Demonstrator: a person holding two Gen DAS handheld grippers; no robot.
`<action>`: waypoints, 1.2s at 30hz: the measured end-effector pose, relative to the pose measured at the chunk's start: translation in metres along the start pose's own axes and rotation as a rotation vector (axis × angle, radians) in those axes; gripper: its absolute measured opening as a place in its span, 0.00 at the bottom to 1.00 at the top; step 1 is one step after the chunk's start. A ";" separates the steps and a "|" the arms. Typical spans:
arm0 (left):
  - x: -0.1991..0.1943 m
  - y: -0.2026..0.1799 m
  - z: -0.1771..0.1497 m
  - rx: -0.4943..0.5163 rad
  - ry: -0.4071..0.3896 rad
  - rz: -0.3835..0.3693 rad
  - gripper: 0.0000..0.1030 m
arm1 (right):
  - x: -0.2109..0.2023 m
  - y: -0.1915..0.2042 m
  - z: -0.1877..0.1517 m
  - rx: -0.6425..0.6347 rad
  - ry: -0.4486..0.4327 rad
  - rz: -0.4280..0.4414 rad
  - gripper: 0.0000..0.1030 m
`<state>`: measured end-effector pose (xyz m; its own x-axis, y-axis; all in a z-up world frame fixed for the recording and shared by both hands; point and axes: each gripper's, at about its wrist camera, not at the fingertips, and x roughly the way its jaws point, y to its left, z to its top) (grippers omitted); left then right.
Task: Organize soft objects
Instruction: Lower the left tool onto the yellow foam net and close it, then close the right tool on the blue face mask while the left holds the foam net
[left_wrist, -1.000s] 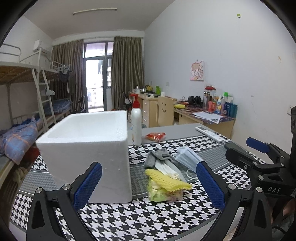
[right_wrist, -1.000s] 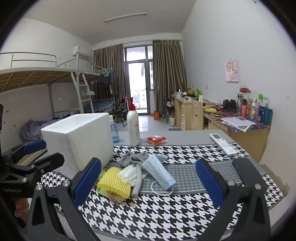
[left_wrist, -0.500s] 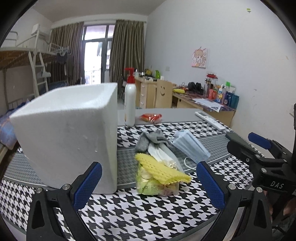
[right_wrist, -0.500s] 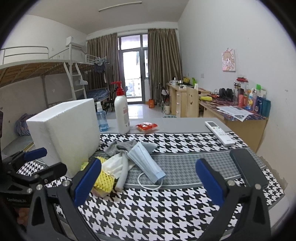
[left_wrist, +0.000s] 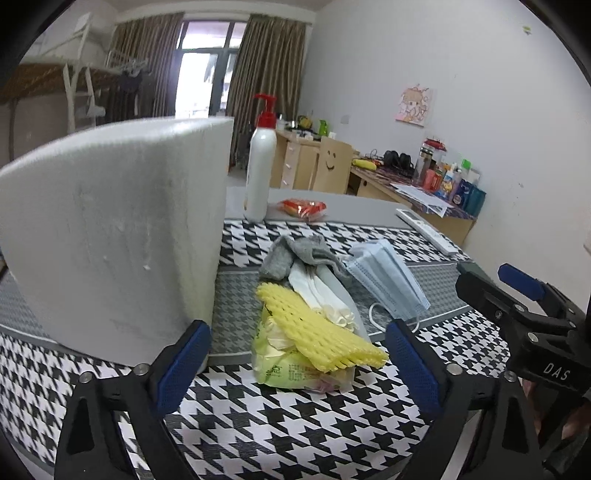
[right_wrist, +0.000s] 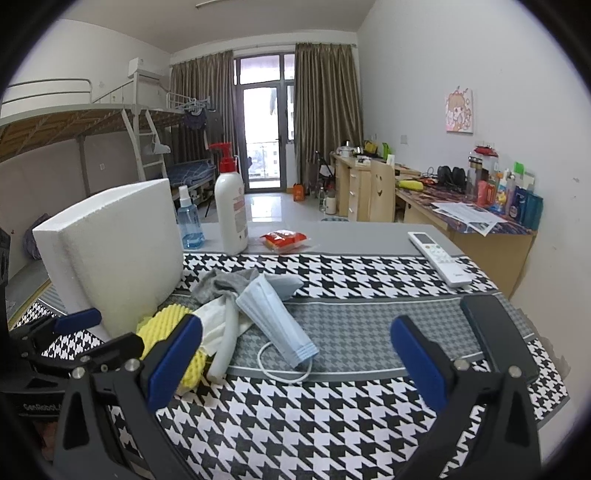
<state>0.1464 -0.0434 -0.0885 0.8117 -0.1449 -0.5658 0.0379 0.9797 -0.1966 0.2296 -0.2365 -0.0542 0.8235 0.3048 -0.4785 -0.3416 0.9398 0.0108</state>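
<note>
A pile of soft things lies on the houndstooth tablecloth: a yellow foam net on a green tissue pack, white gloves, a grey sock and a blue face mask. The mask, the sock and the yellow net also show in the right wrist view. A white foam box stands left of the pile. My left gripper is open, low, its fingers either side of the net and pack. My right gripper is open above the cloth near the mask.
A white pump bottle, a red snack packet and a white remote lie at the back of the table. A blue spray bottle stands behind the box. A black phone lies at the right edge.
Both grippers have dropped lower and moved forward toward the pile. The left one now frames the yellow net and pack. Both stay open.
</note>
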 end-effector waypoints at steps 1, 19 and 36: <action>0.005 -0.001 0.001 -0.006 0.010 -0.004 0.89 | 0.002 0.000 0.000 -0.002 0.006 -0.003 1.00; 0.025 -0.007 -0.005 -0.080 0.152 -0.081 0.38 | 0.020 -0.003 0.001 -0.020 0.063 0.002 1.00; 0.024 -0.003 -0.002 -0.039 0.126 -0.101 0.12 | 0.057 0.001 0.002 -0.030 0.194 0.016 0.83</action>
<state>0.1641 -0.0502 -0.1031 0.7255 -0.2609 -0.6369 0.0906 0.9535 -0.2874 0.2769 -0.2176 -0.0795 0.7159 0.2818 -0.6389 -0.3699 0.9290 -0.0047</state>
